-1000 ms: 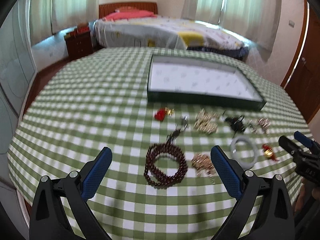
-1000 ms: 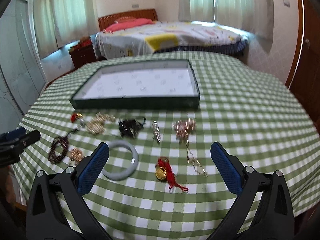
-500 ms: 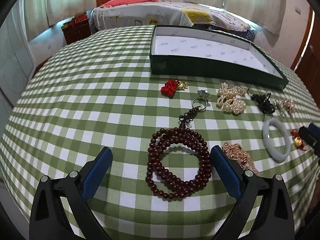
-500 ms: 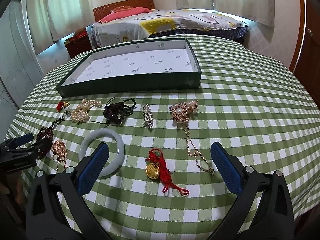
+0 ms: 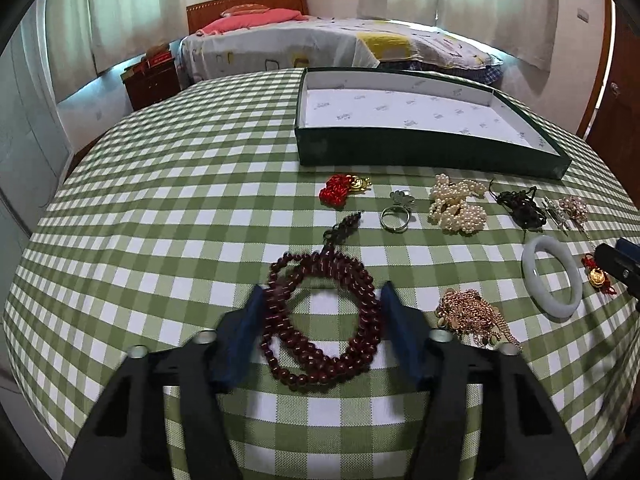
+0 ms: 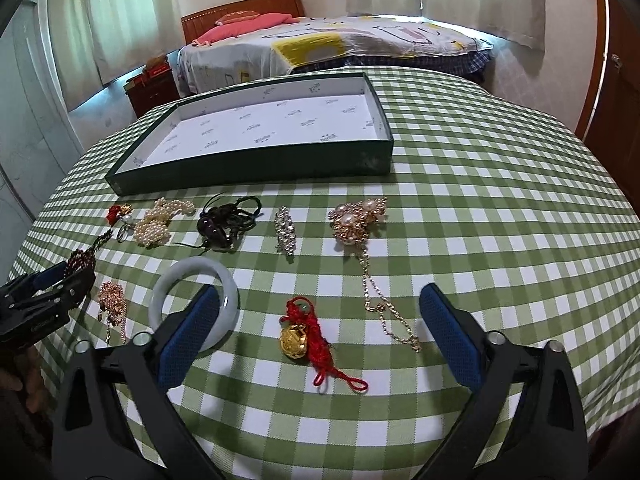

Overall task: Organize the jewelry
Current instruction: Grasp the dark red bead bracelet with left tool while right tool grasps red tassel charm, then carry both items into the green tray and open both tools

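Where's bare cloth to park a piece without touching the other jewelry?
Bare cloth lies right of the pearl brooch and its chain, and left of the dark bead bracelet. The green tray holds nothing. It is crowded between tray and grippers: pearls, white bangle, red-corded gold charm.

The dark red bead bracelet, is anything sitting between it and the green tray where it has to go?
Partly. Between the bead bracelet and the green tray lie a silver ring and a red charm; lifted over them, nothing visible blocks it.
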A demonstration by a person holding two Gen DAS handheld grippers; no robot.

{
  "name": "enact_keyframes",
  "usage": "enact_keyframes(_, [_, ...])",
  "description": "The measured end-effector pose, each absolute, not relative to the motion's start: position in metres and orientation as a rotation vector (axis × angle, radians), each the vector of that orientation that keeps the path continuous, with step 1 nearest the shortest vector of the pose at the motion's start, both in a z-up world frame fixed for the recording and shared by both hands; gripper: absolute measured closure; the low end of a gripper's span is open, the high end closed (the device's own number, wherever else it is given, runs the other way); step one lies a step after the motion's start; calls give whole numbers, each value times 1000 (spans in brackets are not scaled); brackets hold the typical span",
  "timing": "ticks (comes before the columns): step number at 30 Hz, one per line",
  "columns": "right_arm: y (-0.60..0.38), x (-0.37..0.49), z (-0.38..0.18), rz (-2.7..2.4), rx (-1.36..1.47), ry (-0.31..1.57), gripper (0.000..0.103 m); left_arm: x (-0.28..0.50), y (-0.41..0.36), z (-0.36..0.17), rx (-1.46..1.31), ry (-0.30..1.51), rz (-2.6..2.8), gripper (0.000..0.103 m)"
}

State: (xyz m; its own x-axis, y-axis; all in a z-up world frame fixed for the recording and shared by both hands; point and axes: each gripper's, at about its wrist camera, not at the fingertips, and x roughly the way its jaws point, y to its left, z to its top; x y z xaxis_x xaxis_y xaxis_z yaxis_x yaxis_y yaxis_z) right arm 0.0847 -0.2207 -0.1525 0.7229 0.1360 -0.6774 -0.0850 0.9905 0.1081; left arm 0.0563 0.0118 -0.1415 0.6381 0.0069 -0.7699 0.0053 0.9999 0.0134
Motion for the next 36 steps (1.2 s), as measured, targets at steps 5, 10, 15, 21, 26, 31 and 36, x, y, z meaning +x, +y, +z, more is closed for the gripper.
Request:
enact_keyframes(5, [-221, 84, -156, 139, 82, 773, 35, 57, 12, -140, 23, 871, 6, 80])
enact_keyframes(10, [-216, 82, -161, 169, 76, 793, 48, 57, 15, -140, 15, 870, 3, 82])
enact_keyframes(15, [-212, 78, -162, 179, 55, 795, 58, 57, 17, -139, -18, 870, -18, 86])
enact_keyframes(21, [-211, 71, -163, 204, 47, 792, 82, 56, 17, -140, -21, 869, -20, 86])
enact_keyframes(26, [-209, 66, -162, 207, 45, 781, 85, 53, 16, -138, -22, 863, -17, 87])
enact_keyframes(31, [-211, 62, -155, 202, 46, 756, 86, 49, 15, -132, -24, 839, -16, 87])
enact_keyframes(36, [-213, 58, -148, 202, 47, 734, 86, 45, 13, -124, -22, 812, -20, 87])
